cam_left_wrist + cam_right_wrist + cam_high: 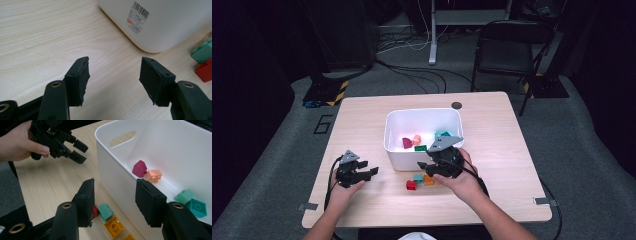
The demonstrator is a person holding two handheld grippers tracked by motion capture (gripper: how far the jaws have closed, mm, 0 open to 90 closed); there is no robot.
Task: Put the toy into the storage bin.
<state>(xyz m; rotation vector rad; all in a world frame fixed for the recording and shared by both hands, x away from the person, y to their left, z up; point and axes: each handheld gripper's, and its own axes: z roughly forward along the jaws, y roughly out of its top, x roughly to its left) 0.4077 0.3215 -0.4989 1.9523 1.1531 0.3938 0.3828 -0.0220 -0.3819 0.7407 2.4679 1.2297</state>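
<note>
On the wooden counter (362, 210) stands a white bin (395, 150), and both grippers sit at its near side. The right gripper (430, 169) hangs over the bin's near wall, above a small cluster of blocks lying on the counter just outside it: a teal block (106, 211), a yellow block (114, 226) beside it, and a red block (411, 185) partly hidden behind one jaw in the right gripper view. Its jaws stand about half open with nothing between them; one jaw is over the counter side of the wall, the other over the bin side. Inside the bin lie more blocks: a magenta block (139, 168) touching a peach block (153, 175) near the wall, and a green block (184, 196) just beside a turquoise block (198, 207) farther along. The left gripper (367, 171) rests low on the counter to the left of the bin, held in the person's left hand (343, 192), well apart from the blocks. Its jaws are wide open and empty, pointed toward the bin's rounded corner, where a barcode label (138, 17) shows on the wall
</note>
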